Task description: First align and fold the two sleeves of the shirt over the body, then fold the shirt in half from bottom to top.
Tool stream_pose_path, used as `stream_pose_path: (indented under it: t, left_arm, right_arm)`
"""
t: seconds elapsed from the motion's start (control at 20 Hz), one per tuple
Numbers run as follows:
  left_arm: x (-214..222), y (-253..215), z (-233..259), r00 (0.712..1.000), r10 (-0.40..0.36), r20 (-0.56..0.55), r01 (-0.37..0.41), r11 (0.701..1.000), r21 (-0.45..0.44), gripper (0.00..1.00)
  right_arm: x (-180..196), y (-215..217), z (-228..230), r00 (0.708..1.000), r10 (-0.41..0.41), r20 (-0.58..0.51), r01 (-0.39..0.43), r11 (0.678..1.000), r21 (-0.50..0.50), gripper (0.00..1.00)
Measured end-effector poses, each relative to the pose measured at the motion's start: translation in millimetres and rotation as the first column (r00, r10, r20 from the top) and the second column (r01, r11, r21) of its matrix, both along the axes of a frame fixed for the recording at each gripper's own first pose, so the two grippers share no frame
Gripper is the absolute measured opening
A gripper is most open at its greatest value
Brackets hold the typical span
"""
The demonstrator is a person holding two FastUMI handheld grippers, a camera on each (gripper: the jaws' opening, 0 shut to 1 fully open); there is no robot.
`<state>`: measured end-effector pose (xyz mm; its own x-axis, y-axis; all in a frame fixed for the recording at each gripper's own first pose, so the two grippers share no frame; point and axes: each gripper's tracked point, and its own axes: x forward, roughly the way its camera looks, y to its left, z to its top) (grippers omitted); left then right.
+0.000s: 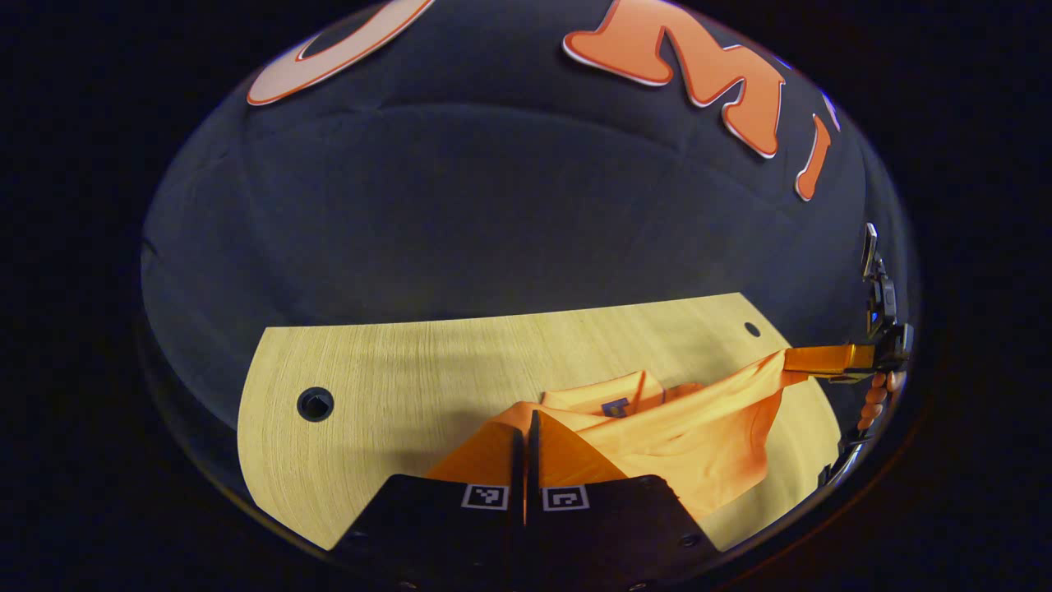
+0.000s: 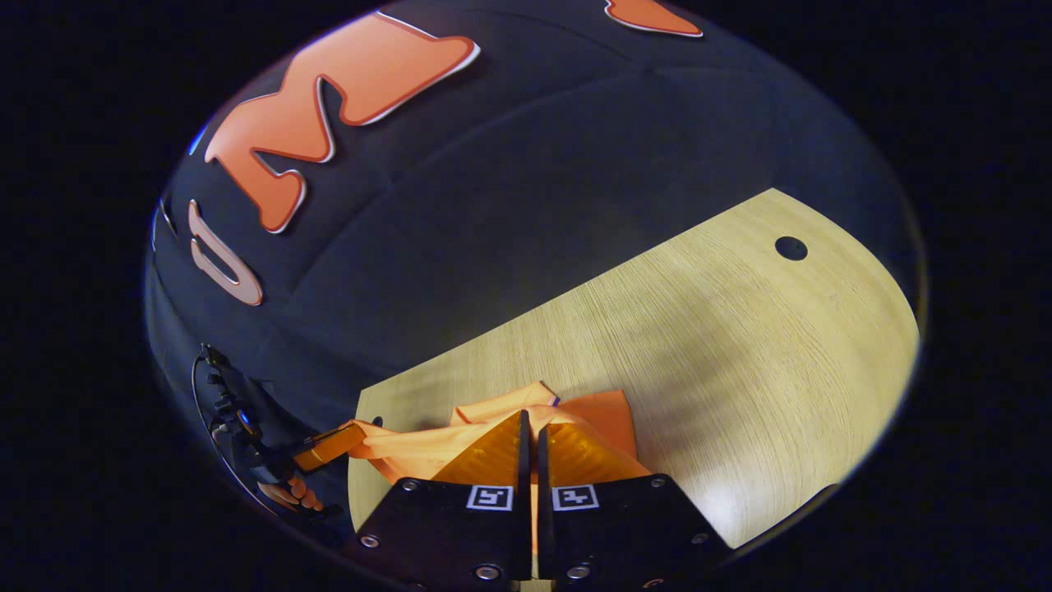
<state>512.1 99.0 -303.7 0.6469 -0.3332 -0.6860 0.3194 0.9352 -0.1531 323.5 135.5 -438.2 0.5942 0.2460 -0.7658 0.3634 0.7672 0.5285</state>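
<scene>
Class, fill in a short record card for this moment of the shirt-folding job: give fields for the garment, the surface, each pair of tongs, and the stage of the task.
garment: orange cotton-like shirt, lifted and bunched, collar visible
surface: pale wooden table with round holes
left tongs: closed on a shirt edge, held above the table
right tongs: closed on shirt fabric; also seen in the left gripper view at far right, pulling the cloth taut
hand: fingers wrapped around the right tongs' handle
stage: shirt held up by both tongs, not lying flat; no finished fold visible
</scene>
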Motion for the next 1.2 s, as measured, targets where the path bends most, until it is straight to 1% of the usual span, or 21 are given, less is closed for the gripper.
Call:
stream_pose_path:
  t: [0.1, 0.2, 0.25, 0.3, 0.35, 0.45, 0.5, 0.55, 0.65, 0.8, 0.9, 1.05, 1.2]
  left_arm:
    - [12.4, 0.9, -12.7, 1.000, 0.009, -0.008, -0.008, 1.000, 0.030, 0.01]
    - [21.2, 2.7, -27.2, 1.000, 0.003, -0.025, -0.001, 0.997, 0.078, 0.01]
    - [18.2, 4.4, -30.6, 0.999, 0.000, -0.037, 0.003, 0.995, 0.099, 0.10]
    - [16.4, 5.2, -28.1, 0.999, 0.008, -0.041, -0.004, 0.995, 0.103, 0.13]
    - [19.7, 1.0, -31.1, 0.999, 0.018, -0.039, -0.015, 0.996, 0.092, 0.31]
    - [16.7, 5.3, -21.3, 0.998, 0.052, -0.023, -0.050, 0.996, 0.077, 0.68]
    - [16.2, 9.2, -14.6, 0.997, 0.071, -0.009, -0.070, 0.995, 0.076, 0.87]
    - [10.1, 15.2, -3.7, 0.997, 0.083, 0.009, -0.083, 0.994, 0.076, 0.98]
    - [4.1, 18.0, 12.0, 0.993, 0.099, 0.058, -0.103, 0.991, 0.083, 0.99]
    - [-22.9, 16.4, 43.3, 0.985, 0.102, 0.136, -0.114, 0.990, 0.083, 0.99]
    - [-42.6, 15.8, 71.5, 0.974, 0.108, 0.201, -0.125, 0.990, 0.072, 0.99]
    - [-91.0, 12.6, 119.9, 0.952, 0.126, 0.279, -0.144, 0.989, 0.044, 0.99]
    - [-137.4, 5.8, 159.5, 0.925, 0.167, 0.341, -0.180, 0.984, 0.007, 0.99]
  right_arm:
    - [12.6, -1.6, -15.7, 1.000, 0.008, -0.019, -0.009, 1.000, -0.022, 0.03]
    - [21.2, -2.3, -27.9, 0.999, -0.003, -0.051, 0.001, 0.999, -0.038, 0.03]
    - [24.9, 1.3, -32.9, 0.998, -0.008, -0.069, 0.006, 1.000, -0.027, 0.03]
    - [25.2, -0.2, -38.8, 0.995, -0.013, -0.097, 0.010, 1.000, -0.026, 0.04]
    - [21.8, 1.1, -39.3, 0.994, -0.015, -0.108, 0.013, 1.000, -0.021, 0.15]
    - [17.7, -7.6, -35.7, 0.996, 0.006, -0.091, -0.013, 0.997, -0.076, 0.57]
    - [15.1, -12.5, -31.4, 0.997, 0.019, -0.077, -0.028, 0.993, -0.110, 0.61]
    - [11.2, -14.7, -24.0, 0.998, 0.030, -0.059, -0.038, 0.990, -0.138, 0.87]
    - [9.3, -19.1, -3.7, 0.999, 0.045, -0.014, -0.047, 0.980, -0.195, 0.99]
    - [-0.4, -22.9, 37.3, 0.995, 0.068, 0.066, -0.049, 0.965, -0.258, 0.98]
    - [-6.2, -19.0, 67.2, 0.987, 0.094, 0.133, -0.052, 0.955, -0.293, 0.99]
    - [-25.0, -15.9, 112.2, 0.963, 0.154, 0.223, -0.061, 0.925, -0.374, 0.98]
    - [-42.7, -7.4, 150.2, 0.928, 0.221, 0.299, -0.072, 0.896, -0.439, 0.98]
